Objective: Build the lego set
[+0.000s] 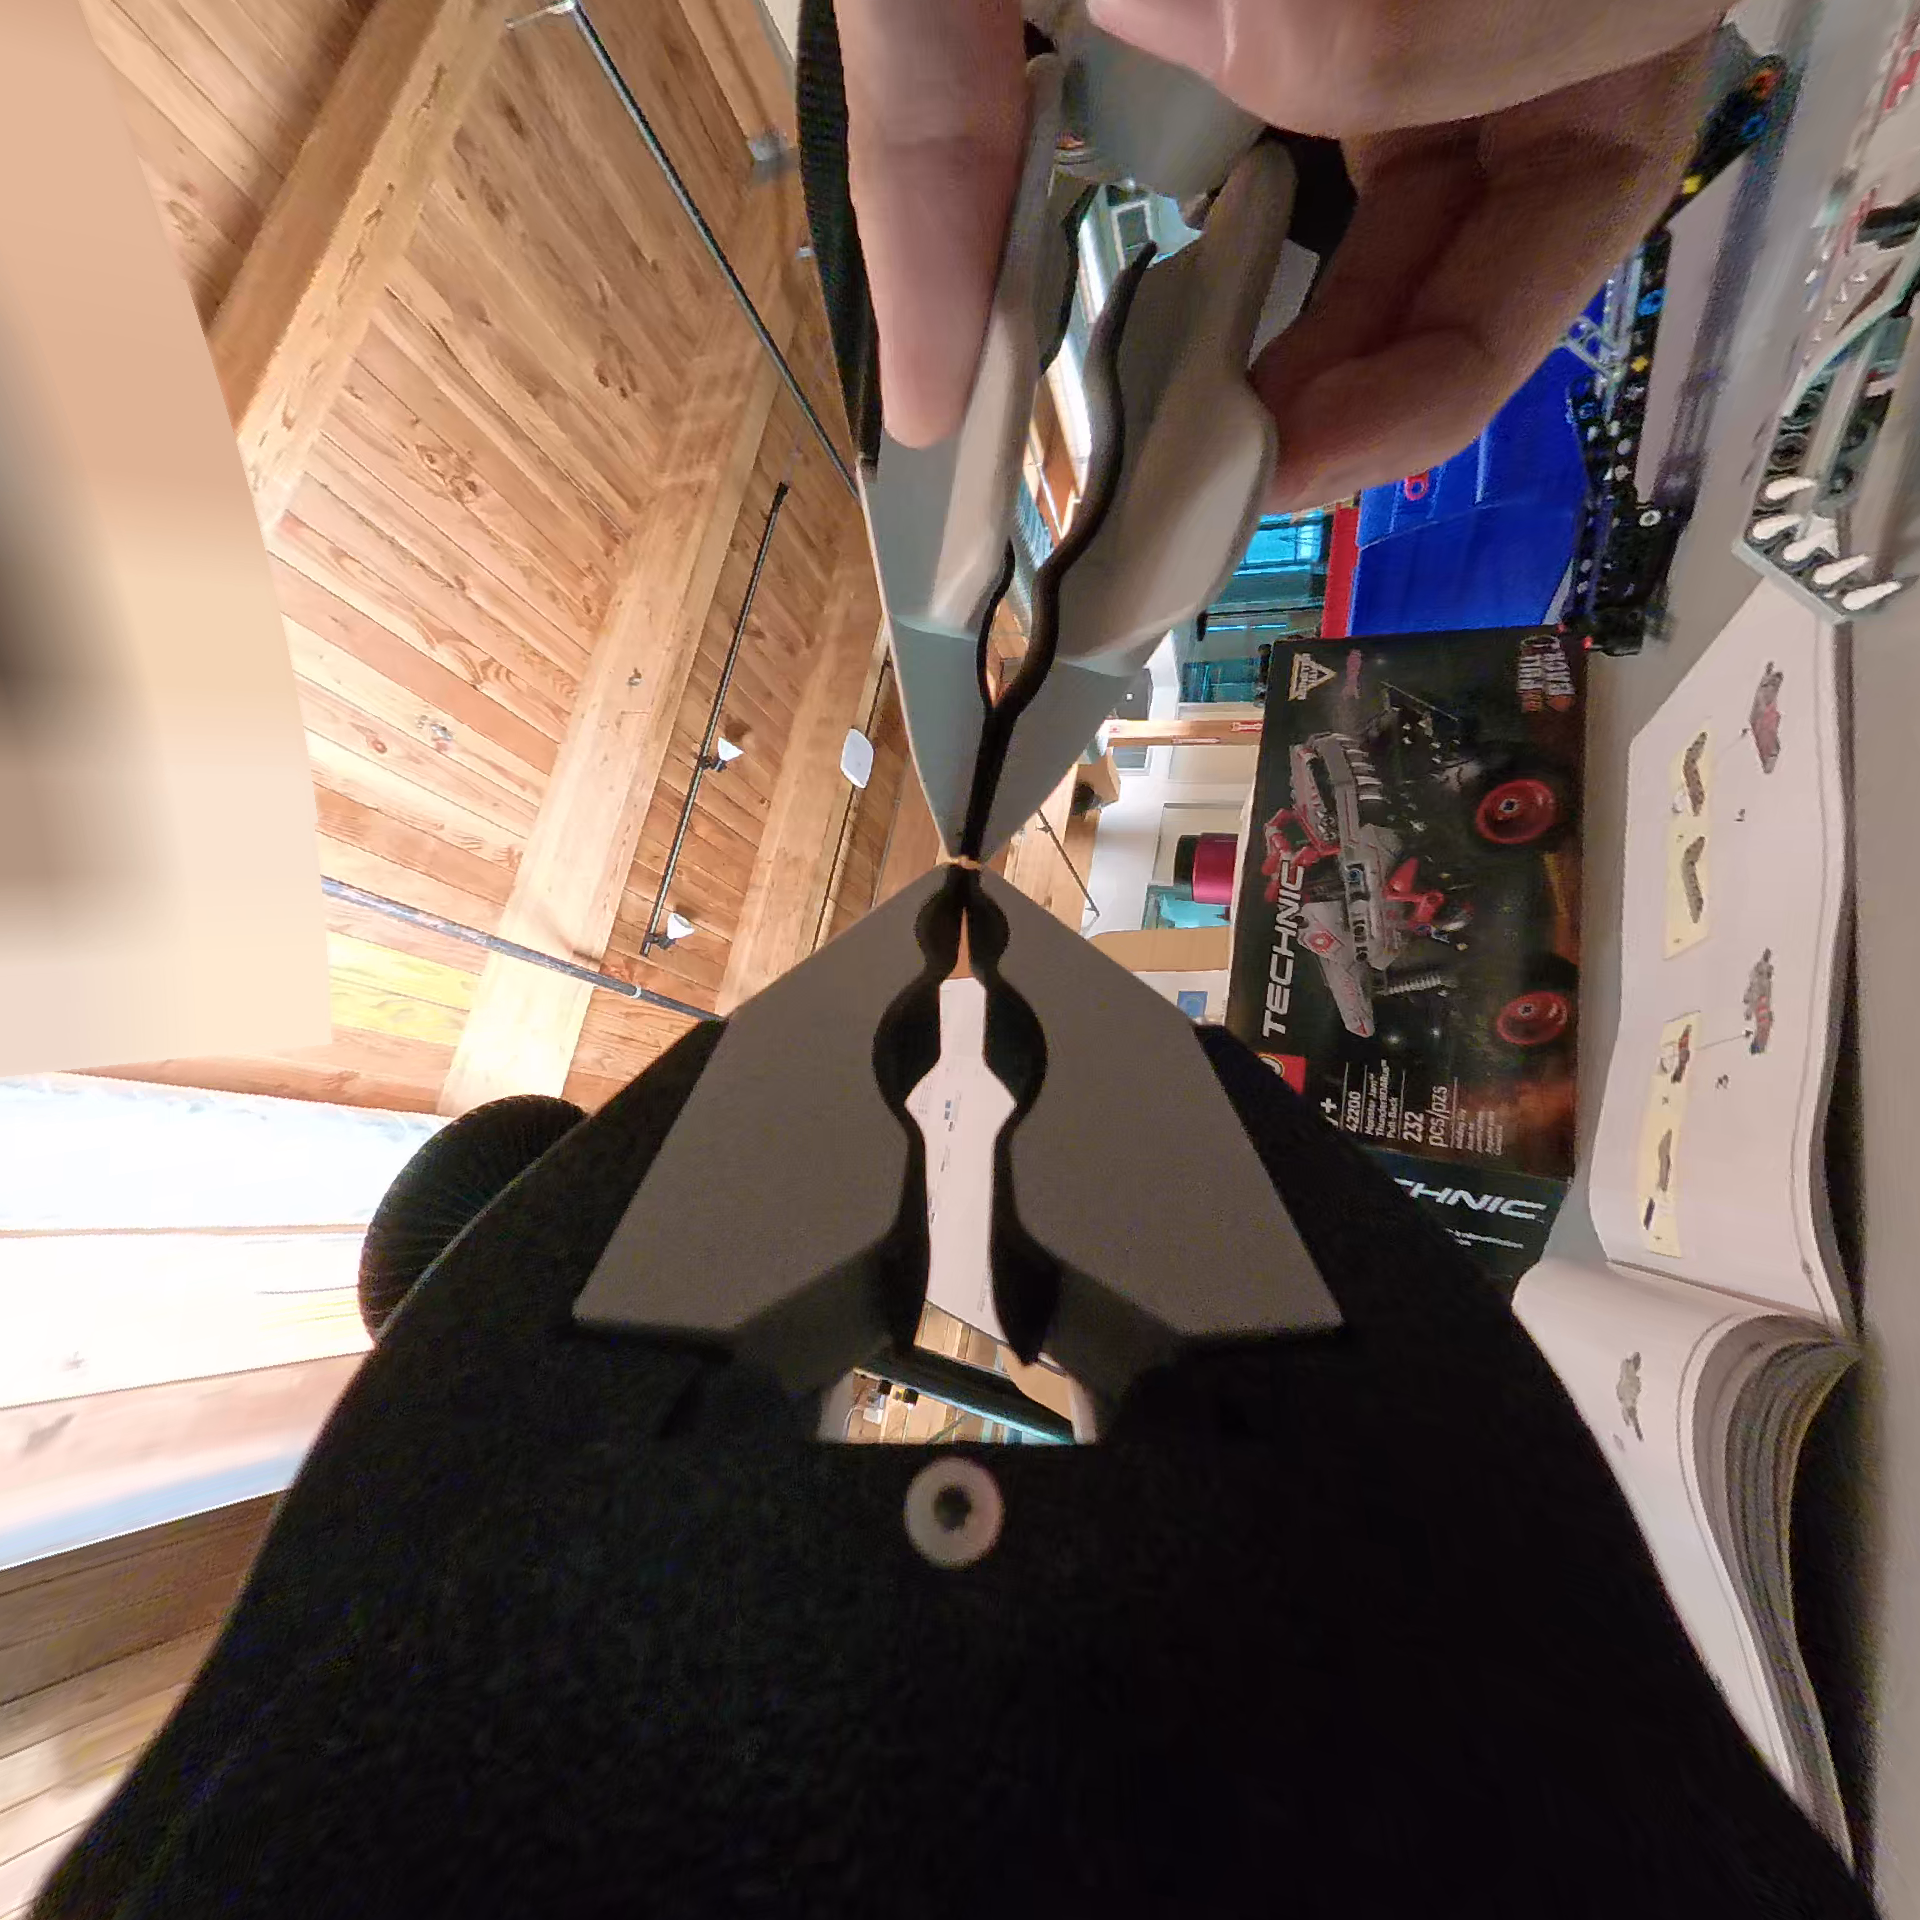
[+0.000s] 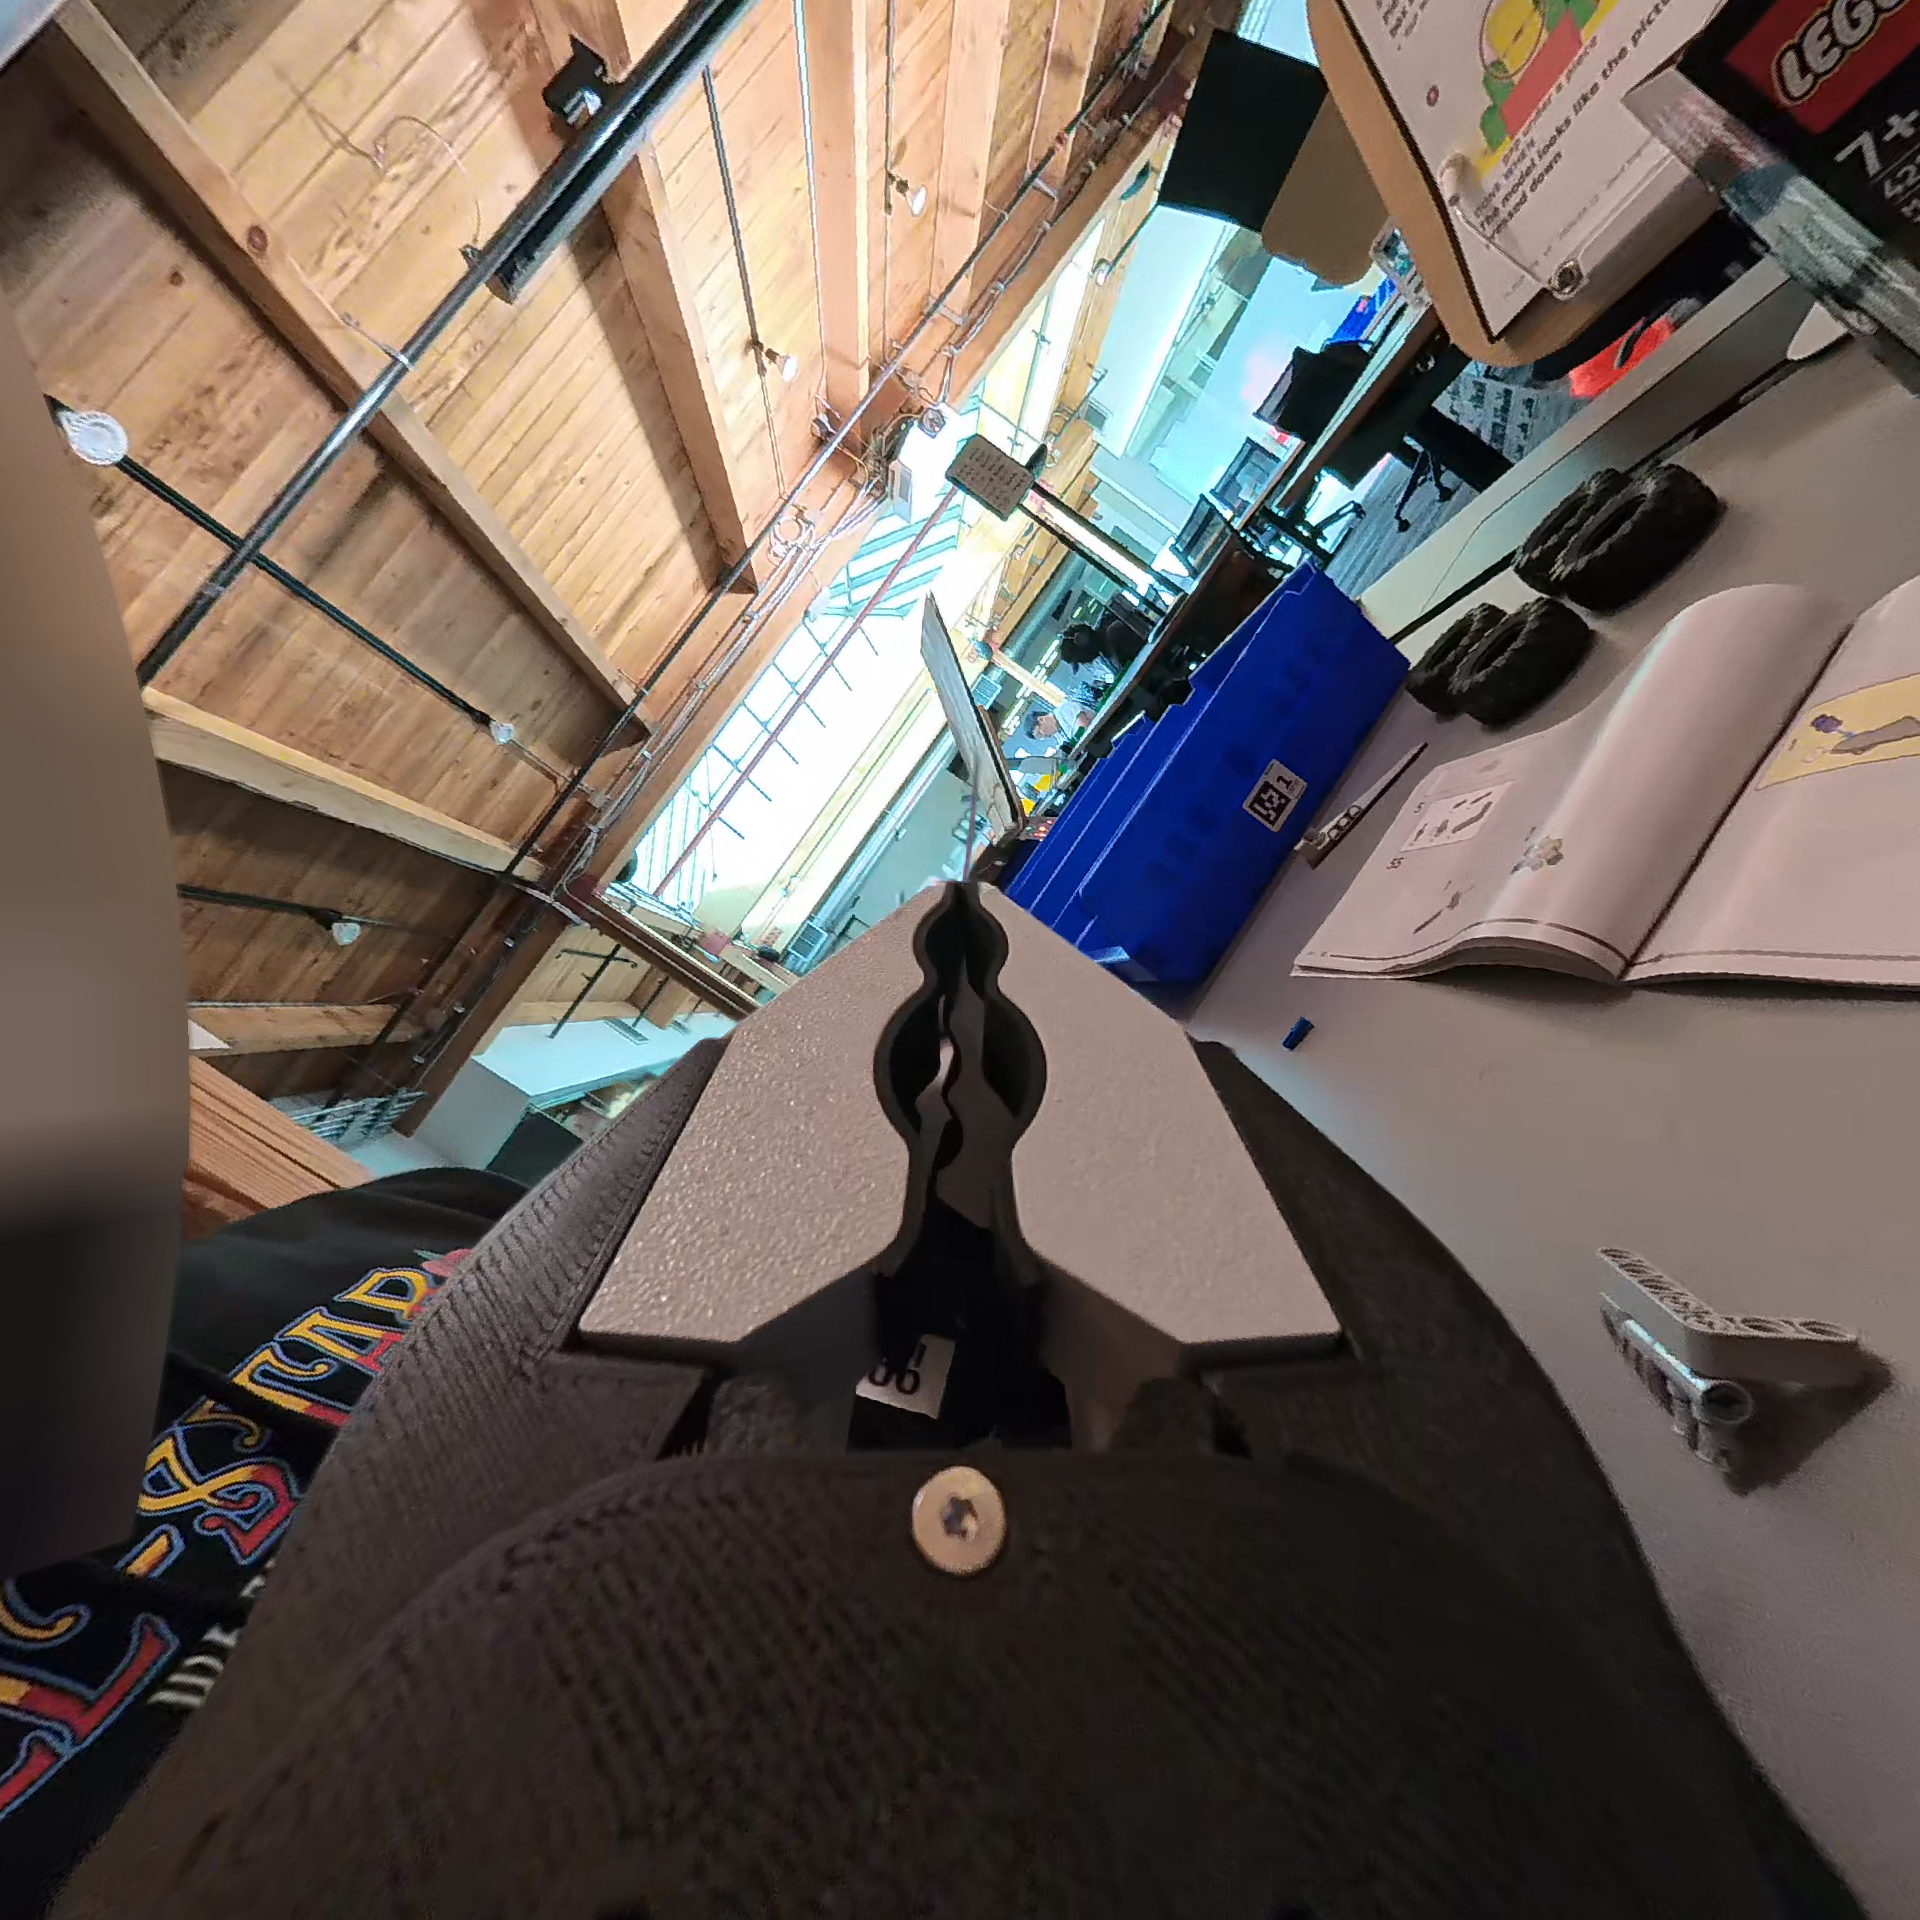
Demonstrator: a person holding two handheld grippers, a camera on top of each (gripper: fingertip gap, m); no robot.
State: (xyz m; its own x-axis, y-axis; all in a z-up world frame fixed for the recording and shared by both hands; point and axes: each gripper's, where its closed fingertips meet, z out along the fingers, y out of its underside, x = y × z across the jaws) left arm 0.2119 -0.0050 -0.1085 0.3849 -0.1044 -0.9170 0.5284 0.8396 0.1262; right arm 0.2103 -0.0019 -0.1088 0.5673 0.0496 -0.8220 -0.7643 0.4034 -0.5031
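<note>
In the left wrist view my left gripper (image 1: 966, 878) points up with its tips closed on a tiny tan piece (image 1: 965, 861). My right gripper (image 1: 968, 847), held by a hand (image 1: 1455, 260), comes down from above with its pads together. Its tips meet the left gripper's tips at that piece. I cannot tell whether the right gripper grips the piece. In the right wrist view the right gripper (image 2: 961, 891) is shut and the tan piece does not show.
A dark Lego box (image 1: 1423, 935) and an open instruction booklet (image 1: 1745, 935) lie on the grey table (image 2: 1455, 1195). The booklet (image 2: 1662, 831), black tyres (image 2: 1610, 540), blue bins (image 2: 1226, 790), a grey angled beam (image 2: 1725, 1351) and a small blue pin (image 2: 1296, 1034) are near. A part-built model (image 1: 1839, 447) sits at the far right. My two grippers' fingertips are within a few centimetres of each other.
</note>
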